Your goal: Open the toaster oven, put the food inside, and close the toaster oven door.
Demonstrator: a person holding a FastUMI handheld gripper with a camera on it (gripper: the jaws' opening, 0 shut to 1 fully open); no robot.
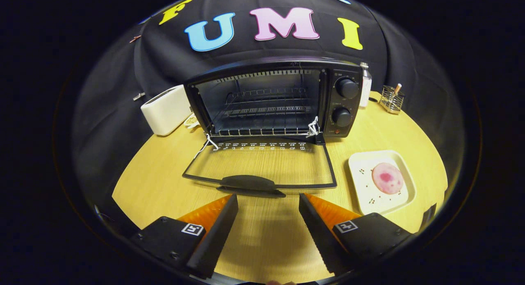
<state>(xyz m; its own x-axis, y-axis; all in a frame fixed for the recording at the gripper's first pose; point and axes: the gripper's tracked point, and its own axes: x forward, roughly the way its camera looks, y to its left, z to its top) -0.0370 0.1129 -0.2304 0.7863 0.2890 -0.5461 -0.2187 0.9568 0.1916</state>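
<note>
Looking along the gripper, I see its two fingers standing apart with nothing between them, only bare bench showing in the gap. They sit low over the wood, just short of the toaster oven's door.

The toaster oven stands at the back of the bench with its door dropped all the way down, lying flat on the bench towards the fingers. The door's handle is the nearest part of it, just ahead of the fingertips and roughly in line with the gap between them. So the opening looks done to me, and the step in hand is fetching the food.

The oven cavity has a wire rack across it, and I can make out nothing lying on the rack. A bit of white string or tie shows at each lower corner of the opening by the hinges.

The food, a round pink slice, lies flat on a pale square plate on the bench, beyond the right finger and off to the right of the open door. It is the plate's sole load, apart from some small dark specks that I take for a printed pattern.

As I judge it, the next move calls for swinging right, coming down over the plate and getting the fingers onto that thin, flat slice, which may be awkward to pinch off a smooth plate.

Left of the oven sits a white toaster; to its right, a small wire holder with something upright in it.
</note>
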